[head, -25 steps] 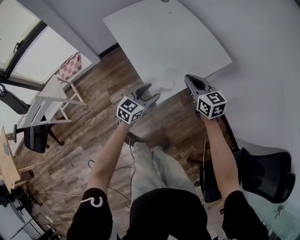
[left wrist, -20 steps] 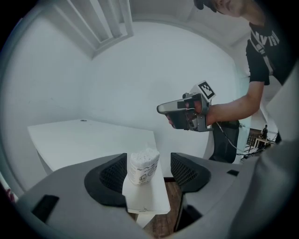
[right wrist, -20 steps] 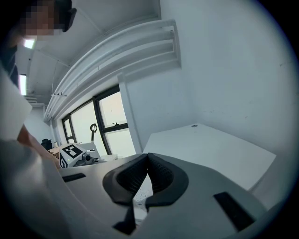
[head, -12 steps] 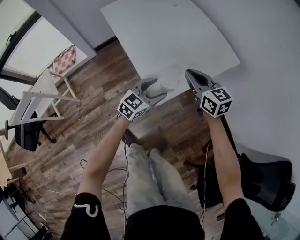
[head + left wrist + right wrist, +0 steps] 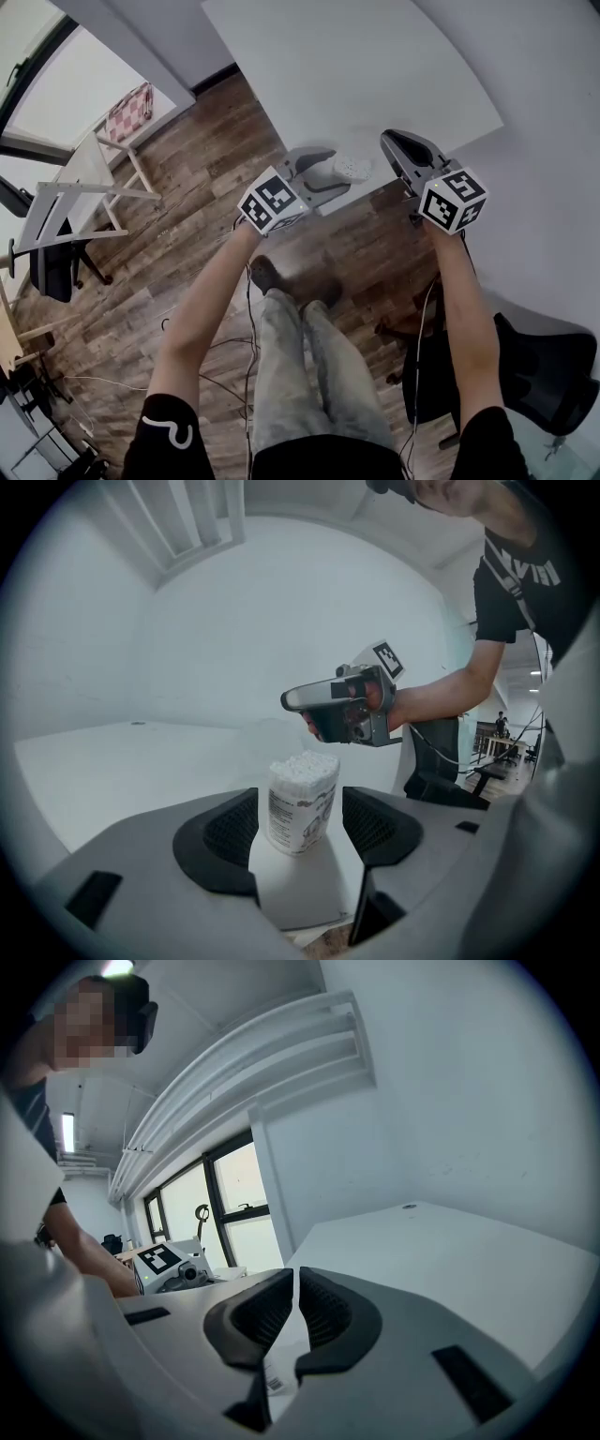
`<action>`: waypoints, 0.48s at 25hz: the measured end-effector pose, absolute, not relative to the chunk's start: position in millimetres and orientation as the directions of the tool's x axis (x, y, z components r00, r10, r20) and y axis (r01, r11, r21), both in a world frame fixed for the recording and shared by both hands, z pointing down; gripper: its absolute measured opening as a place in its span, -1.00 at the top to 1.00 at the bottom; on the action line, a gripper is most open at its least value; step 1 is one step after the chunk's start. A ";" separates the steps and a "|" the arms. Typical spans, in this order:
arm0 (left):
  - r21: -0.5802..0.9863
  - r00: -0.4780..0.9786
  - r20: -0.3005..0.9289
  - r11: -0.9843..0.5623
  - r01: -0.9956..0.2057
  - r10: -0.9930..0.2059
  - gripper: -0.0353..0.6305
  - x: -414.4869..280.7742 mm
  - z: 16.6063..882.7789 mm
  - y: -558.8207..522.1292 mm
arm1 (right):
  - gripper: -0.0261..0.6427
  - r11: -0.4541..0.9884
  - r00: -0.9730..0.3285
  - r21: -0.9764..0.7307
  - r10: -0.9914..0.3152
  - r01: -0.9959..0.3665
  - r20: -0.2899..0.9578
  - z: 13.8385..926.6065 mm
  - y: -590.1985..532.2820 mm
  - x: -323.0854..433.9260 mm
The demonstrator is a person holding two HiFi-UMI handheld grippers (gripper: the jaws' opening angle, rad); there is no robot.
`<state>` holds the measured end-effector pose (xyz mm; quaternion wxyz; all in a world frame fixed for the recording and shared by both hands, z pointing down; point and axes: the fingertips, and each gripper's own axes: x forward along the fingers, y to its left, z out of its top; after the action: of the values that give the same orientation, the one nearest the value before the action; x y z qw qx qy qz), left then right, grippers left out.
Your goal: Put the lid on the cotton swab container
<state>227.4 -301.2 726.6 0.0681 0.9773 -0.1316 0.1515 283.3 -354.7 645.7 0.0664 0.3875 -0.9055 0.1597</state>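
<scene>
The cotton swab container (image 5: 354,169), a clear tub packed with white swabs, stands upright near the front edge of the white table (image 5: 356,66). My left gripper (image 5: 336,169) is open, and the container (image 5: 302,794) stands between its two dark pads (image 5: 220,832) with a small gap on each side. To the right, above the table edge, is my right gripper (image 5: 392,142). Its jaws are opening, only a narrow slit apart, and I make out nothing between them (image 5: 292,1312). No lid shows in any view.
The container stands at the table's front edge, with wooden floor (image 5: 187,169) below it. A black office chair (image 5: 544,366) is at the lower right and a white folding stand (image 5: 84,187) at the left. A pale wall borders the table on the right.
Both grippers have moved forward toward the table. The left gripper's jaws have spread and now stand around the container. The right gripper has moved slightly right.
</scene>
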 end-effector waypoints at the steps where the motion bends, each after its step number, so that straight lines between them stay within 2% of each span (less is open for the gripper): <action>1: 0.092 0.921 0.317 -0.959 -0.269 -0.228 0.01 228.3 727.7 -301.8 | 0.81 0.652 -0.693 -0.236 -0.677 -0.721 0.247 647.3 -356.1 282.6; 4: 0.088 0.919 0.328 -0.962 -0.259 -0.218 0.03 228.2 729.4 -302.2 | 0.75 0.668 -0.712 -0.246 -0.655 -0.702 0.253 650.0 -356.6 278.2; 9: 0.075 0.912 0.348 -0.964 -0.256 -0.215 0.09 229.5 730.2 -301.7 | 0.40 0.703 -0.759 -0.285 -0.598 -0.651 0.259 651.2 -356.9 266.1; 12: 0.069 0.910 0.356 -0.965 -0.255 -0.215 0.14 226.8 732.2 -302.1 | 0.27 0.716 -0.776 -0.299 -0.569 -0.631 0.272 656.5 -357.9 256.5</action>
<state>226.8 -302.1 732.2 0.0572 0.9754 -0.1203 0.1754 256.5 -357.9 656.5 0.0803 0.3250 -0.9228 0.1904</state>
